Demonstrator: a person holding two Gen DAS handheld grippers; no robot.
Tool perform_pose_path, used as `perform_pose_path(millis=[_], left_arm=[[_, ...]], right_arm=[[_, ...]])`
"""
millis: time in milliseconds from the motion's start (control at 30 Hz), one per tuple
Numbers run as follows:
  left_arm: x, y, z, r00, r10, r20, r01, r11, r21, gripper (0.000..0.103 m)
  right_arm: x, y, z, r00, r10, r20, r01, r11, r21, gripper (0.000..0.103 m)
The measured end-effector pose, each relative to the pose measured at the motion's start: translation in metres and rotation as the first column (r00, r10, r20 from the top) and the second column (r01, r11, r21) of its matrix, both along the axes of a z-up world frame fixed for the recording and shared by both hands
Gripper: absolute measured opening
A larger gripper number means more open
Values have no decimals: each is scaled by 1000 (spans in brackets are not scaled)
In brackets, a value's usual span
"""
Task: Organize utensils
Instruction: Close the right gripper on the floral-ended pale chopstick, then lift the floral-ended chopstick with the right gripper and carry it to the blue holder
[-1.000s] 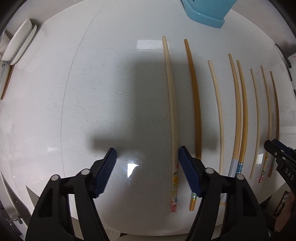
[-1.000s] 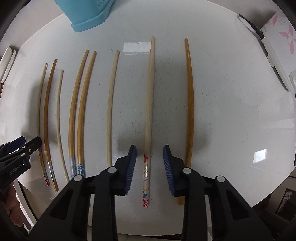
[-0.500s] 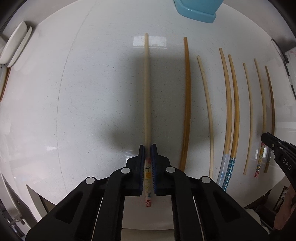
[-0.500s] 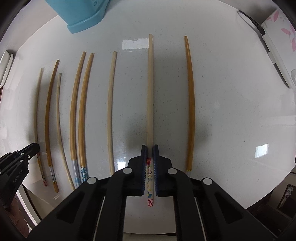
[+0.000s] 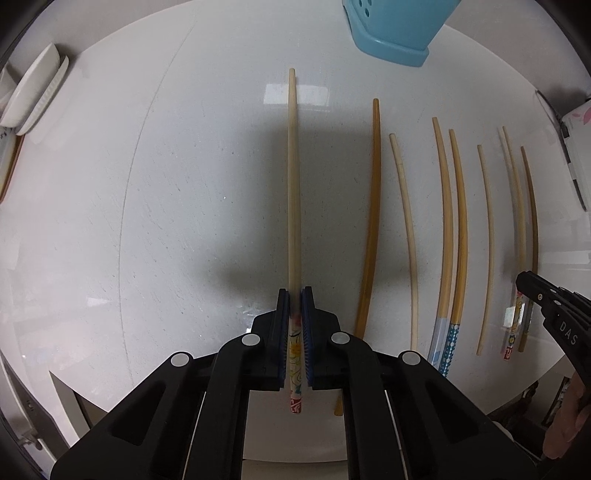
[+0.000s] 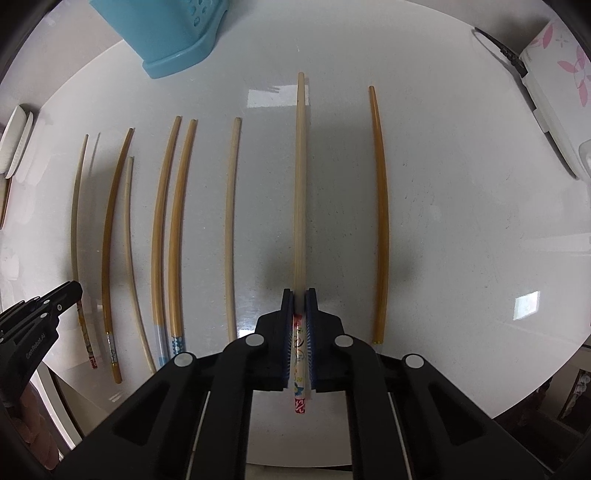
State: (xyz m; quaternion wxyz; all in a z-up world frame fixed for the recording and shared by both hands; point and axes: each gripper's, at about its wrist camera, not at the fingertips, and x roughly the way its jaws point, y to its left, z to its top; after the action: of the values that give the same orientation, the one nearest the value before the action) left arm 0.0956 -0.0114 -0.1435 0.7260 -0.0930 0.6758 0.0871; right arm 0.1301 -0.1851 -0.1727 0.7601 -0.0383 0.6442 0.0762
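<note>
Several chopsticks lie in a row on the white table (image 5: 147,221). My left gripper (image 5: 295,295) is shut on a pale chopstick with a flowered end (image 5: 294,184) and holds it lifted, pointing away. My right gripper (image 6: 300,295) is shut on a matching pale flowered chopstick (image 6: 300,184), also lifted. An amber chopstick (image 5: 371,221) lies right of the left one. Another amber chopstick (image 6: 380,206) lies right of the right one. A blue utensil holder (image 5: 391,33) stands at the far edge; it also shows in the right wrist view (image 6: 170,33).
White dishes (image 5: 33,92) sit at the far left edge. A white box with pink flowers (image 6: 554,81) lies at the far right. The other gripper shows at each view's edge: the right gripper's body (image 5: 554,317) and the left gripper's body (image 6: 33,317).
Both grippers closed on a flowered chopstick each, then lifted them off the table. The blue holder has come closer in both views.
</note>
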Motion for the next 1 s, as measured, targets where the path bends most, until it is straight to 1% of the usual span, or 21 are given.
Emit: perform_pose_path(millis=[100, 233, 400, 533, 600, 700, 733, 867, 1000], left_arm=[[-9, 7, 10, 1000, -1, 17, 1, 1000, -7, 6], [-8, 8, 21, 999, 2, 51, -1, 1000, -13, 6], [-5, 7, 41, 995, 1, 99, 1, 1000, -11, 6], [-3, 8, 57, 989, -5, 149, 5, 1000, 0, 6], [-9, 8, 59, 985, -5, 170, 6, 1000, -4, 6], [-11, 6, 70, 983, -12, 182, 18, 999, -28, 6], [-12, 6, 75, 981, -18, 194, 23, 1000, -22, 6], [0, 9, 102, 971, -14, 239, 20, 1000, -22, 6], [9, 13, 120, 961, -8, 278, 17, 999, -30, 6]], right_arm=[[-1, 1, 4, 1000, 3, 8, -3, 1000, 9, 6], [-1, -1, 11, 1000, 1, 19, -2, 1000, 20, 6], [-4, -1, 27, 998, 1, 61, -3, 999, 37, 6], [-4, 0, 43, 994, -1, 105, -4, 999, 51, 6], [-4, 0, 52, 992, -2, 129, -6, 998, 59, 6], [-2, 0, 66, 988, -5, 152, -6, 998, 68, 6], [0, 0, 72, 987, -5, 160, -7, 997, 71, 6], [3, -4, 90, 979, -4, 202, -14, 996, 88, 6], [8, -8, 107, 969, -3, 248, -23, 994, 103, 6]])
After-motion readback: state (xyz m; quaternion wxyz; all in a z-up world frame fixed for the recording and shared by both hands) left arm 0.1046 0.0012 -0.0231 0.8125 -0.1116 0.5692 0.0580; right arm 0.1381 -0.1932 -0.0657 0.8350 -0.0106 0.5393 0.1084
